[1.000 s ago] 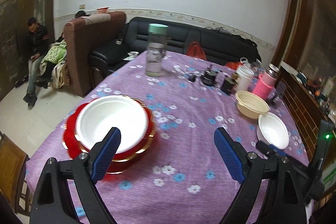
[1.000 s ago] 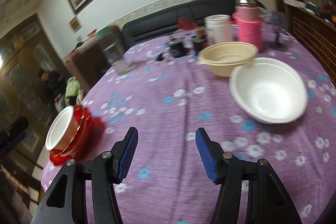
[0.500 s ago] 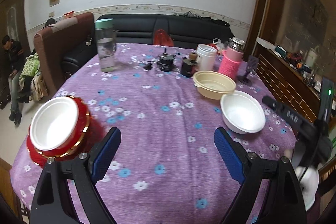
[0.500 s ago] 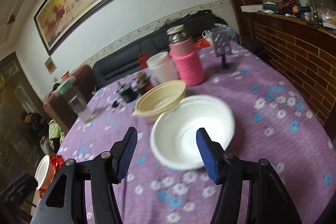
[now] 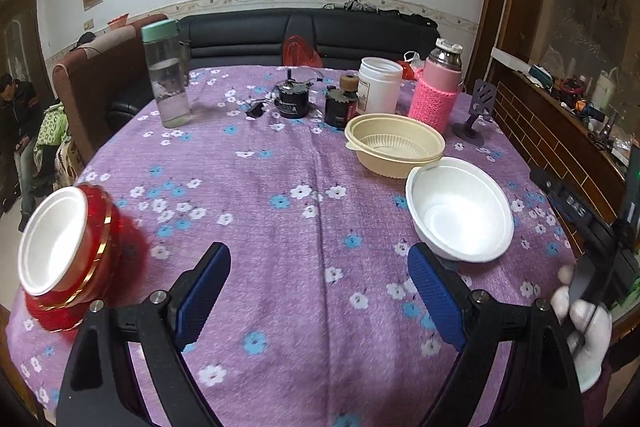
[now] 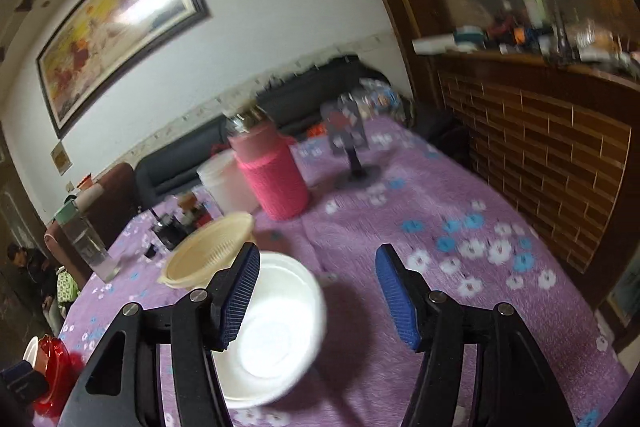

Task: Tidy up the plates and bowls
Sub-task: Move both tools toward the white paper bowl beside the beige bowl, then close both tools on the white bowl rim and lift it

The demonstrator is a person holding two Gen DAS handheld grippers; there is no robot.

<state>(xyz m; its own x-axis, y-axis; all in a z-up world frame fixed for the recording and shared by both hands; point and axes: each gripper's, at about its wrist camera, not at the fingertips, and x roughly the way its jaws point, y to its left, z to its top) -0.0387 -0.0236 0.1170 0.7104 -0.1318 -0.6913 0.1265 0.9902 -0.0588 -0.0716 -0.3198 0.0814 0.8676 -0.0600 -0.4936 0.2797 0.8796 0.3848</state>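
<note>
Since a moment ago the right gripper has swung over the white bowl, fingers spread, its left finger above the bowl's rim. Left gripper hangs with fingers spread over the purple worktop. Touching the white bowl is the beige bowl; the red bowl stack sits well apart at the worktop's left edge.

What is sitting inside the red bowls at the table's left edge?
A white bowl is nested in the stacked red bowls, its inside looking empty. What lies beneath it inside the red bowls is covered. Both grippers are open, away from the stack.
</note>
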